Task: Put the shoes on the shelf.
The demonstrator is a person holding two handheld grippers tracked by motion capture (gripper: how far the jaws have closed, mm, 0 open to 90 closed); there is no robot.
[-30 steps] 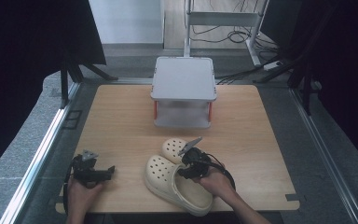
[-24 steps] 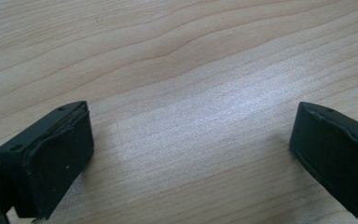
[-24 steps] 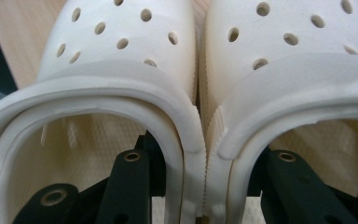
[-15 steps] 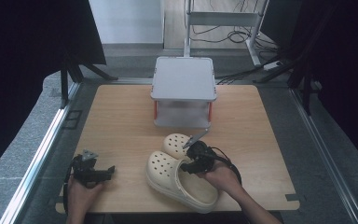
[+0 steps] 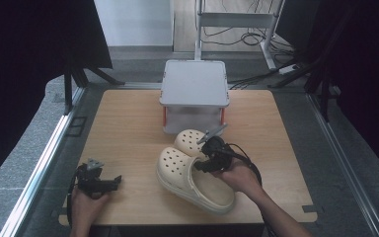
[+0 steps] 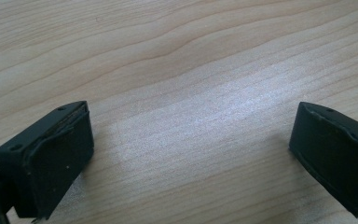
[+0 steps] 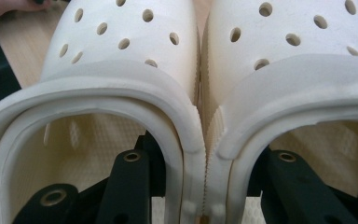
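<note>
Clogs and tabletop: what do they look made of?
The cream clogs: likely moulded foam resin, matte; smooth one-piece uppers with punched round holes, pebbled footbed inside, no seams. The right gripper pinches their inner walls together. The table: light wood or wood-look laminate, satin; running grain with a soft sheen.

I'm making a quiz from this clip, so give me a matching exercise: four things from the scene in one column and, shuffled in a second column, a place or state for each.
Things:
1. pair of cream clogs
2. grey box
3. left gripper
4. right gripper

Places or states:
A. jaws wide apart over bare wood, nothing between them
B. one jaw inside each shoe, pinching the two inner walls together
C. at the far middle of the wooden table
D. side by side, pressed together, toes pointing away from the person

Pairs: 1-D, 2-C, 3-A, 4-B
</note>
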